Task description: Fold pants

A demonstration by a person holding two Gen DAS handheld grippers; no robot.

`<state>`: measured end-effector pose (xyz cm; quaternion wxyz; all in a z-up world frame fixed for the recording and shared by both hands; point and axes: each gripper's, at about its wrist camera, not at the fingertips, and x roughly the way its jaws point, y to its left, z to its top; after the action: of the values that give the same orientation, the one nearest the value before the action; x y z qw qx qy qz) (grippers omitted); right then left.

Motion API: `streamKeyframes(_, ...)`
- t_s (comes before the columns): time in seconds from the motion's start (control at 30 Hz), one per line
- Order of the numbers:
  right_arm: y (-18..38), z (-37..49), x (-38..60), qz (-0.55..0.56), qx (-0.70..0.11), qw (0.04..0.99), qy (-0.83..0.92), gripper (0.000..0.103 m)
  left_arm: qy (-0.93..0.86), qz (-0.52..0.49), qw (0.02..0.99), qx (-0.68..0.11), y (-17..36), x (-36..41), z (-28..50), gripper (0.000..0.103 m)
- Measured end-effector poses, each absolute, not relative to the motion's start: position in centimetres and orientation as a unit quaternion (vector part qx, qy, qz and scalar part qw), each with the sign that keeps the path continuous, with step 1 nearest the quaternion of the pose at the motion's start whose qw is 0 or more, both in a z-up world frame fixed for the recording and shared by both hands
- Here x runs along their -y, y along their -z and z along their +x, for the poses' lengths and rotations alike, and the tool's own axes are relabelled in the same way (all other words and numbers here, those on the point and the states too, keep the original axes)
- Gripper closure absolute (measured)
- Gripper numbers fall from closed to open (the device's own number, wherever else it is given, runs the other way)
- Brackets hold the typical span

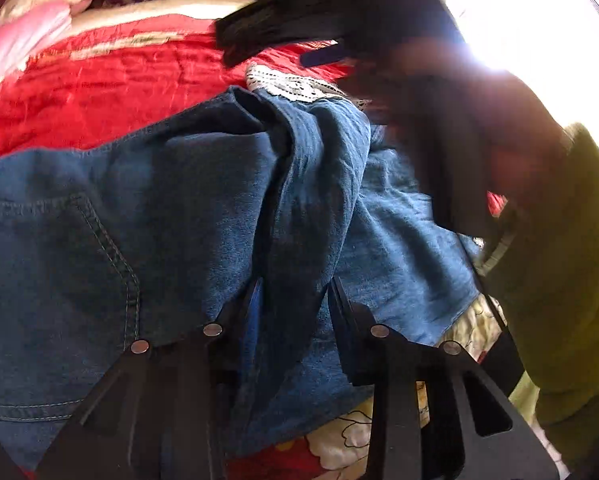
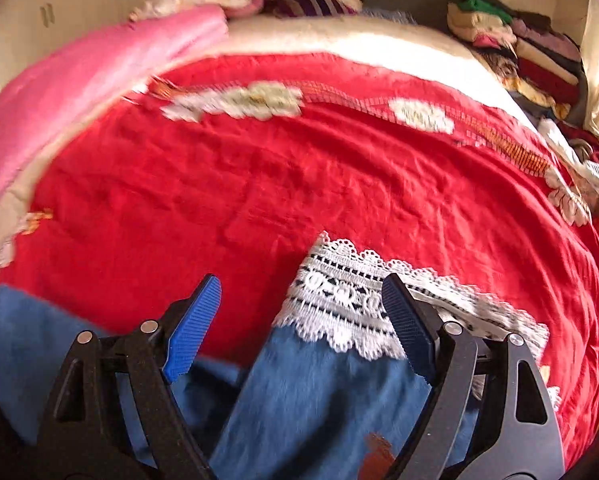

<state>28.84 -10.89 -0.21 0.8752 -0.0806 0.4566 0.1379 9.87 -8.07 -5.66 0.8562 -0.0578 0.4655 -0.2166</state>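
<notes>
The pants (image 1: 203, 200) were blue denim jeans, lying rumpled on a bed under a red bedspread (image 2: 299, 184) of crinkled, slightly shiny cloth with pale embroidered flowers and an orange stitched band along its far side. In the left wrist view the denim filled the near half of the scene: a back pocket with pale double stitching lay flat at the left, and a thick ridge of bunched fabric ran from the near middle toward the far right. The left gripper (image 1: 295, 292) sat low over that ridge, its black fingers partly closed with a fold of denim between them — whether the pads actually pressed on the cloth could not be told. A leg ended in a broad cuff of white lace (image 2: 355, 300), openwork with scalloped edges and rows of small dark gaps, resting on the red cloth. The right gripper (image 2: 303, 320) hovered over that cuff with its fingers spread wide, the ribbed blue pads (image 2: 191, 332) clear of the fabric — one beside the denim, the other above the lace. A pink blanket (image 2: 79, 92), soft and plush, lay at the far left, and a stack of folded clothes (image 2: 519, 48) stood at the far right.
</notes>
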Motion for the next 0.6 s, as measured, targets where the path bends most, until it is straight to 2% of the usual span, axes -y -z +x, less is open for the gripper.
streamKeyframes(0.07, 1.6, 30.2, 10.9, -0.077, -0.474, 0.869, -0.122, 0.03, 0.218, -0.054, 0.856, -0.465, 5.6, 8.2, 9.8, 0.072)
streamKeyframes(0.1, 2.0, 30.5, 11.1, -0.075, -0.478, 0.867, -0.117, 0.04, 0.219, -0.055, 0.856, -0.465, 5.6, 8.2, 9.8, 0.072)
streamKeyframes(0.13, 2.5, 30.8, 11.6, -0.075, -0.482, 0.866, -0.111, 0.073, 0.219, -0.055, 0.856, -0.465, 5.5, 8.1, 9.8, 0.072)
streamKeyframes(0.17, 2.7, 30.8, 12.4, -0.067, -0.481, 0.867, -0.11, 0.088, 0.22, -0.055, 0.856, -0.464, 5.4, 8.0, 9.8, 0.072)
streamKeyframes(0.2, 2.6, 30.7, 13.0, -0.054, -0.478, 0.869, -0.115, 0.092, 0.219, -0.05, 0.859, -0.46, 5.3, 8.0, 9.7, 0.072)
streamKeyframes(0.23, 2.2, 30.4, 13.9, -0.034, -0.474, 0.871, -0.121, 0.096, 0.217, -0.046, 0.861, -0.458, 5.2, 8.0, 9.7, 0.069)
streamKeyframes(0.33, 0.2, 28.4, 17.0, 0.011, -0.45, 0.884, -0.13, 0.098, 0.212, -0.043, 0.867, -0.45, 4.8, 8.0, 9.8, 0.066)
streamKeyframes(0.37, -0.7, 27.3, 18.4, 0.025, -0.438, 0.889, -0.133, 0.098, 0.212, -0.045, 0.867, -0.448, 4.7, 7.9, 10.0, 0.061)
streamKeyframes(0.4, -1.4, 26.7, 19.4, 0.035, -0.432, 0.891, -0.137, 0.099, 0.211, -0.047, 0.87, -0.444, 4.6, 7.8, 10.0, 0.051)
streamKeyframes(0.43, -2.1, 25.8, 20.6, 0.047, -0.424, 0.893, -0.141, 0.099, 0.208, -0.047, 0.873, -0.438, 4.4, 7.7, 10.1, 0.047)
streamKeyframes(0.5, -3.1, 24.2, 23.0, 0.069, -0.415, 0.897, -0.139, 0.099, 0.204, -0.039, 0.879, -0.429, 4.1, 7.7, 10.1, 0.047)
streamKeyframes(0.53, -3.6, 23.2, 24.4, 0.084, -0.41, 0.898, -0.138, 0.099, 0.203, -0.034, 0.881, -0.425, 4.0, 7.9, 9.9, 0.049)
streamKeyframes(0.57, -3.9, 22.5, 25.3, 0.094, -0.407, 0.898, -0.136, 0.099, 0.2, -0.023, 0.884, -0.422, 3.9, 8.0, 9.9, 0.057)
streamKeyframes(0.6, -4.2, 21.4, 26.5, 0.106, -0.403, 0.899, -0.132, 0.099, 0.198, -0.015, 0.885, -0.42, 3.9, 8.1, 10.0, 0.08)
